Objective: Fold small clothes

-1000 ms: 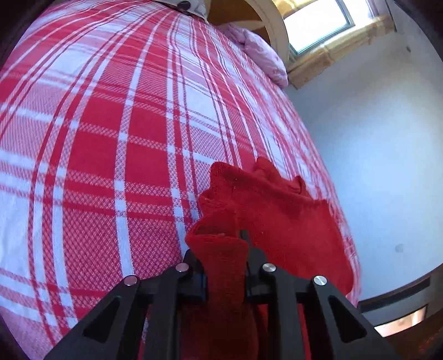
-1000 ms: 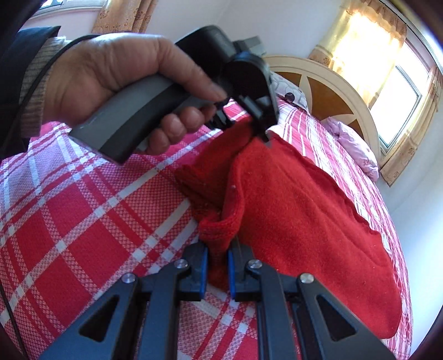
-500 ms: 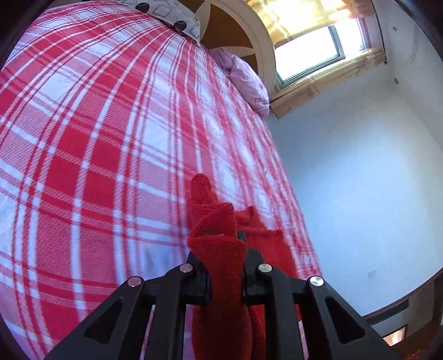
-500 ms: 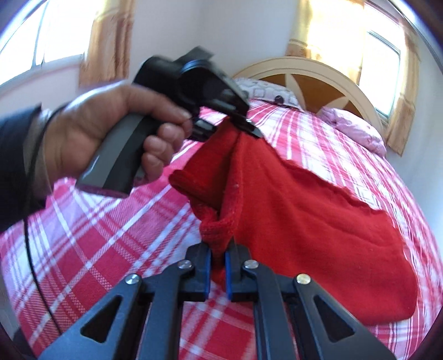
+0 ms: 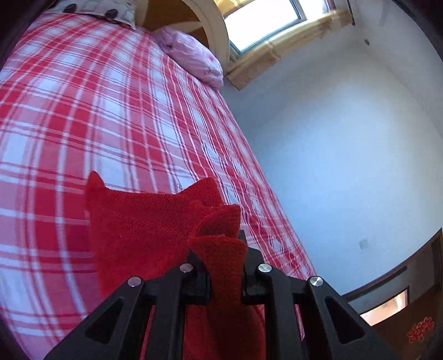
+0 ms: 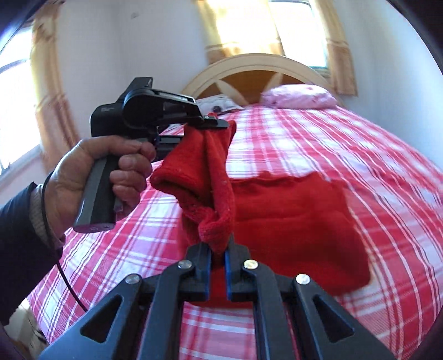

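Observation:
A small red knitted garment (image 6: 290, 221) hangs lifted above the red-and-white plaid bed (image 6: 346, 144), its lower part trailing over the cover. My right gripper (image 6: 218, 250) is shut on a bunched ribbed edge of it. My left gripper (image 5: 225, 265) is shut on another edge; the red garment (image 5: 144, 224) spreads out to its left in that wrist view. In the right wrist view the left gripper (image 6: 218, 123) is held by a hand (image 6: 91, 171) up at the left, pinching the cloth's top corner.
A pink pillow (image 6: 299, 95) and a patterned pillow (image 6: 216, 102) lie by the wooden headboard (image 6: 254, 69). Curtained windows (image 6: 249, 22) stand behind. A white wall (image 5: 346, 152) runs along the bed's far side, with a dark door (image 5: 409, 304) at its end.
Both grippers have risen with the red garment, lifting most of it off the bed. The right wrist has rolled, so the headboard now sits level. The cloth now spreads left of the left gripper.

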`<action>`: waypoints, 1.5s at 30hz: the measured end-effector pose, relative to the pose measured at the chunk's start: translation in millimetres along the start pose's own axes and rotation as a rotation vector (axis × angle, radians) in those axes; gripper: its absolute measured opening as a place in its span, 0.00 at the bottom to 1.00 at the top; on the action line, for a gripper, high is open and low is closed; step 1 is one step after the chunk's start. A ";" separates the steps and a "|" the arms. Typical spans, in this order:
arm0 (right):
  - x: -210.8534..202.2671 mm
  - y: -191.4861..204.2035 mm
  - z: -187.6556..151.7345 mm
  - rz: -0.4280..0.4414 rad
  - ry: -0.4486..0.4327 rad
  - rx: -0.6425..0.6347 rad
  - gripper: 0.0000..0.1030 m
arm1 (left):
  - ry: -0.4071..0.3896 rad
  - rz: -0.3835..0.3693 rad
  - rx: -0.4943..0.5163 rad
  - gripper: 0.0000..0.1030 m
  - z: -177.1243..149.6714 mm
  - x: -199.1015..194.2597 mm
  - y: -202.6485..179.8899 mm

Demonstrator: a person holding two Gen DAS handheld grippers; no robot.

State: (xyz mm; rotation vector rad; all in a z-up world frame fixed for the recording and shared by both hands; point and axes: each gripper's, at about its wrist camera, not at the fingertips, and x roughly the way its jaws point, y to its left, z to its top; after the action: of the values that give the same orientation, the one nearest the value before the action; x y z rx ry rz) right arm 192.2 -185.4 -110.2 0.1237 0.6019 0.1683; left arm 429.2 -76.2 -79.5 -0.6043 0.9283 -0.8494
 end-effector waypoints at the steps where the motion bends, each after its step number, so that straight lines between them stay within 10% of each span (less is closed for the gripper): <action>1: -1.2 -10.8 0.3 -0.006 0.001 0.026 0.09 | 0.022 -0.001 0.005 0.13 -0.8 12.0 -3.4; 16: -2.0 -134.5 -35.4 -0.032 0.101 0.404 0.09 | 0.222 0.193 0.223 0.20 -16.4 149.6 -56.8; 19: -7.9 -141.0 -38.5 -0.008 0.089 0.456 0.12 | 0.150 0.153 0.290 0.23 -12.2 130.6 -75.0; 23: -12.9 -160.3 -49.3 0.018 0.085 0.574 0.15 | 0.021 0.160 0.326 0.62 -13.1 94.7 -87.2; 28: -45.1 -151.7 -43.4 -0.167 -0.031 0.502 0.52 | -0.057 0.240 0.350 0.63 -43.6 54.5 -73.8; 34: -72.9 -132.5 -3.3 -0.143 -0.173 0.374 0.52 | -0.049 0.306 0.418 0.63 -100.1 29.7 -50.0; 37: -50.2 -112.7 22.1 0.005 -0.119 0.282 0.51 | -0.039 0.373 0.488 0.63 -118.9 31.4 -48.7; 45: 33.0 -137.0 13.2 -0.108 0.218 0.275 0.46 | -0.003 0.492 0.649 0.76 -153.4 45.5 -38.8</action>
State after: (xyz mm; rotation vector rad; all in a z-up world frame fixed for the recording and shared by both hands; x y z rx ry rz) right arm 243.1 -314.0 -140.1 0.3415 0.8463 -0.0076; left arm 296.4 -149.3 -143.5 0.1830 0.6954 -0.6457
